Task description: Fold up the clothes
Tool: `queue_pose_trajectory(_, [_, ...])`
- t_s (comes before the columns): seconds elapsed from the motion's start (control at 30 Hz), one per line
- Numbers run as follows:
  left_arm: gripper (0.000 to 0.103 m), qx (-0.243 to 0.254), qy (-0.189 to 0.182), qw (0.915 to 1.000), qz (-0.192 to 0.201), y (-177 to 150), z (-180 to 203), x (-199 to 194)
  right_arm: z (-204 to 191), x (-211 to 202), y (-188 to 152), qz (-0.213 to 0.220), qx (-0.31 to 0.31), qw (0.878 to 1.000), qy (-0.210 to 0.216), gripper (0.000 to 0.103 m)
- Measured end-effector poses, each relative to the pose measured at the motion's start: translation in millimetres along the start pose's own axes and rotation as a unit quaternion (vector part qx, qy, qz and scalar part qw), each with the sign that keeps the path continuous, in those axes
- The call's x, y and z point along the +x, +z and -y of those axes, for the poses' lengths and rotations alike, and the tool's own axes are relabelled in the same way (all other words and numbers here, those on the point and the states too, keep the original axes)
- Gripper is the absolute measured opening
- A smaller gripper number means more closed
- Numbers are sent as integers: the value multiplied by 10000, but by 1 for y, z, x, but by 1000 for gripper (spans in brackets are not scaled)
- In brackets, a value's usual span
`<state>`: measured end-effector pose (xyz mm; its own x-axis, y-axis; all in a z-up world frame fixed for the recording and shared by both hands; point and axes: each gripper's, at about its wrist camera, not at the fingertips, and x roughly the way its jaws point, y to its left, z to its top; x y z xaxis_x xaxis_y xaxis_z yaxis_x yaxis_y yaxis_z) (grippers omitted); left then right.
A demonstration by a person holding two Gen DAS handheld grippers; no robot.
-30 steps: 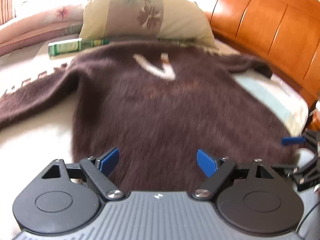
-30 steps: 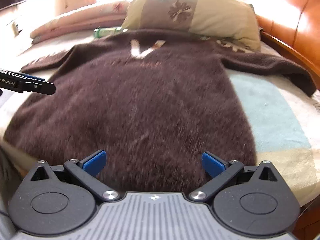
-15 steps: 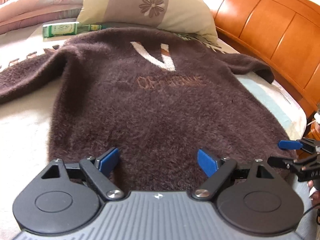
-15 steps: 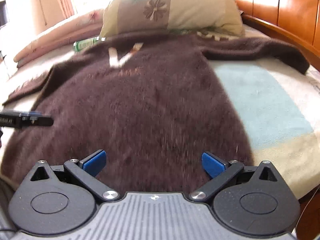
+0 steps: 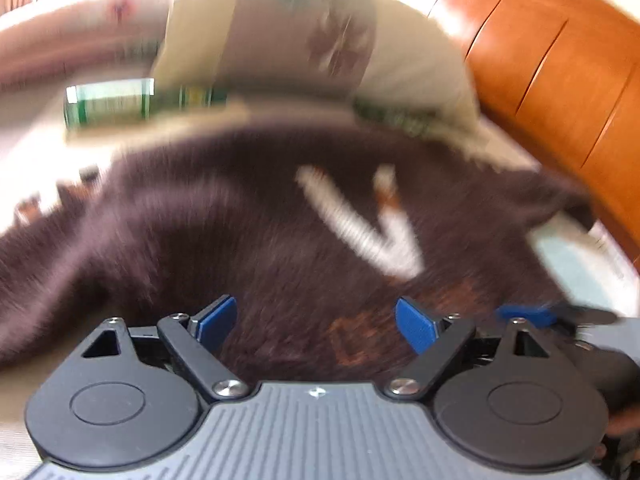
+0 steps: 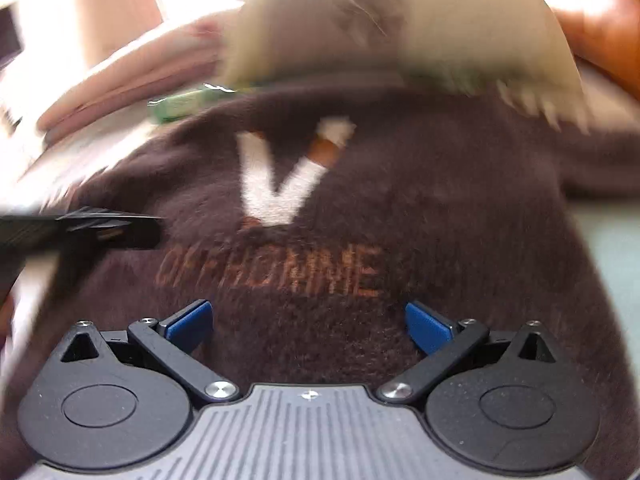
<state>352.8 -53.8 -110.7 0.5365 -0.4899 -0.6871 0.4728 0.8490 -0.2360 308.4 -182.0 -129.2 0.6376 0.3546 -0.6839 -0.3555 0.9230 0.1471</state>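
1. Although both views are smeared by blur, I can make out the bed [image 5: 36, 152] under everything, with its pale cover and an orange wooden headboard [image 5: 560, 80] on my right.
2. Spread flat across that bed lies the sweater [image 6: 420, 220], dark brown and fuzzy, front side up, its neck toward the pillow [image 5: 312, 40] and its sleeves [image 5: 44, 248] reaching out to either side.
3. On its chest I see a white V [image 6: 276, 184] with a small orange patch on one arm of it, and below that a row of orange letters [image 6: 272, 268], too blurred to read surely.
4. Just beyond the collar a green box [image 5: 108, 106] lies beside the pillow.
5. My left gripper [image 5: 316, 320] hangs over the sweater's chest with its blue pads [image 5: 218, 316] spread wide, holding nothing.
6. My right gripper [image 6: 308, 322] is likewise spread wide and empty, above the lettering.
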Motion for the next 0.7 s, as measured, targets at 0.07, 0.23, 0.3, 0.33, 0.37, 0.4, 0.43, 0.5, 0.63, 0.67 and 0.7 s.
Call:
queue_pose_trajectory(0.07, [92,-140,-28,9998,-129,3,-7,16,-1,1,3,-170,-97,9998,-11,103])
queue_pose_trajectory(0.23, [92,-661,225,9974,-195,9,-3,21,11,-2,2,-280,79,9991,304,103])
queue_pose_trajectory(0.3, [92,-498,513,9961,-524,17,9,27,10,-1,4,-355,-53,9989,314,103])
queue_pose_trajectory(0.33, [92,-450,647,9946,-675,22,14,31,7,1,6,-400,-179,9987,271,103])
queue_pose_trajectory(0.37, [93,-408,766,9927,-833,26,18,34,4,2,7,-446,-305,9983,227,103])
queue_pose_trajectory(0.4, [93,-371,874,9905,-995,29,22,37,-1,2,7,-534,-506,9972,115,103])
queue_pose_trajectory(0.43, [93,-388,958,9875,-1192,34,24,39,-7,2,7,-623,-705,9956,3,103])
queue_pose_trajectory(0.5, [91,-496,1089,9793,-1631,46,27,39,-6,-6,7,-1024,-563,9931,-21,103])
queue_pose_trajectory(0.63, [90,-914,1290,9668,-2009,74,38,27,2,-32,1,-2081,-756,9750,188,103])
queue_pose_trajectory(0.67, [90,-916,1349,9652,-2046,82,46,24,9,-40,-6,-2304,-804,9691,364,103])
queue_pose_trajectory(0.7, [90,-892,1414,9633,-2098,90,54,22,17,-47,-12,-2387,-829,9662,502,103])
